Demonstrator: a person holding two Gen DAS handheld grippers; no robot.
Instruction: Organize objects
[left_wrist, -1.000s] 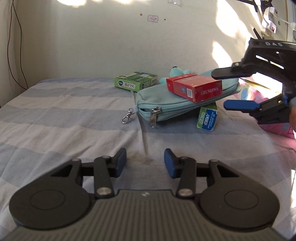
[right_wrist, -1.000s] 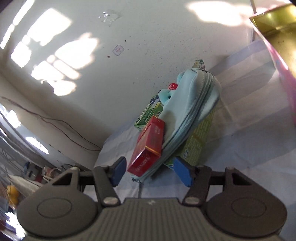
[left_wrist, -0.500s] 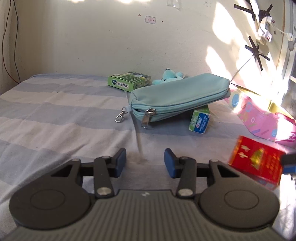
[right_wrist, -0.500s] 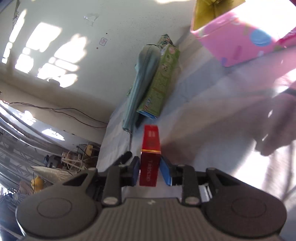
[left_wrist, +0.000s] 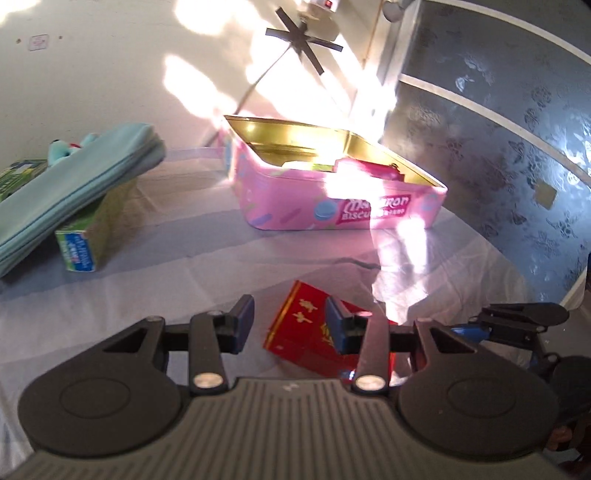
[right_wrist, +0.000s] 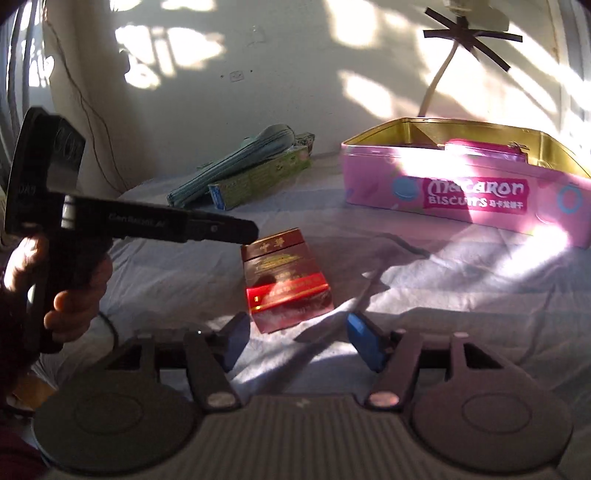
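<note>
Two tools hovered over the striped bed sheet (right_wrist: 461, 295) as we sorted our things. The red box (right_wrist: 286, 284) lay flat on the sheet, free of both tools and short of the pink biscuit tin (right_wrist: 461, 195), which stood open near the wall with a pink item inside.

Our right tool (right_wrist: 295, 339) had just spread its blue pads and let the red box go; in the right wrist view the box lay just ahead of the released pads, touching neither. Our left tool (left_wrist: 290, 323) had been closing a little, yet it stayed parted with nothing gripped; in the left wrist view the box lay on the sheet beyond its right pad (left_wrist: 338, 325), which covered part of it. We could not tell whether that pad touched the box.

In the right wrist view our left hand (right_wrist: 70, 295) gripped the handle of the left tool, whose black arm reached in from the left above the box.

Farther back, a light blue pencil case (left_wrist: 74, 192) leaned across a green carton (left_wrist: 88, 236). A small teal plush toy (left_wrist: 62, 147) peeked out behind the case. Strong sun washed over the tin and the wall.
</note>
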